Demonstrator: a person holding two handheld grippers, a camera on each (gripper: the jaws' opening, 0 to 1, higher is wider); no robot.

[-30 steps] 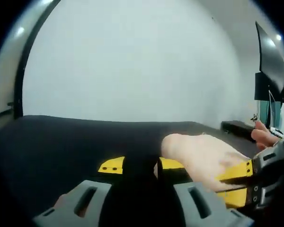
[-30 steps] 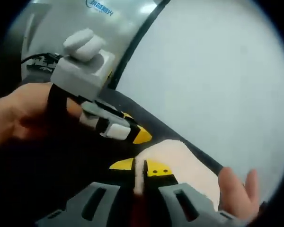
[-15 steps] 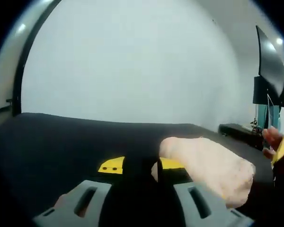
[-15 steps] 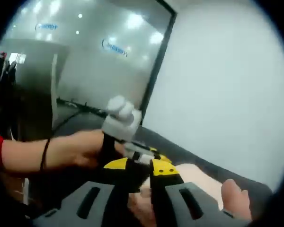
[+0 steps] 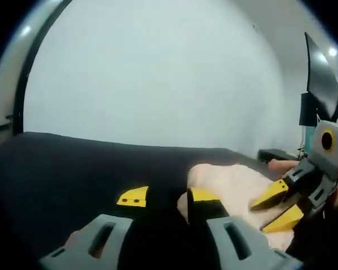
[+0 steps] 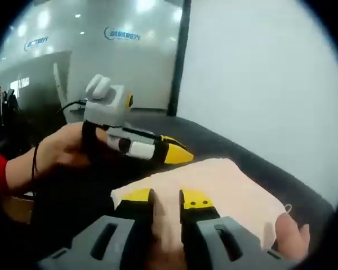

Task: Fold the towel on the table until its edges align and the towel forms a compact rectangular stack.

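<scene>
**Both claws at the pink towel on the dark table**

The left claw rides low over the dark table, its two yellow-tipped jaws standing apart with a clear dark gap between them. The pale pink towel lies just to the right of that claw, and the right-hand jaw tip rests against the towel's near edge; nothing sits between the jaws. Beyond the towel, further right, the right claw comes in with its own yellow jaws parted into a wedge, their tips over the towel's far side.

From the right gripper view, the right claw has its jaws set a narrow gap apart, hovering over the towel, which spreads out ahead of it and off to its right as a flat, roughly rectangular pad with a small loop or tag at its right corner. Whether the jaw tips actually touch the cloth I cannot tell. Ahead and to the left of this claw, the left claw points at the towel's far-left edge, held by a hand with a dark band at the wrist and a red sleeve behind it. Fingertips show at the lower right, beside the towel's near corner. A white wall stands behind the table.
</scene>
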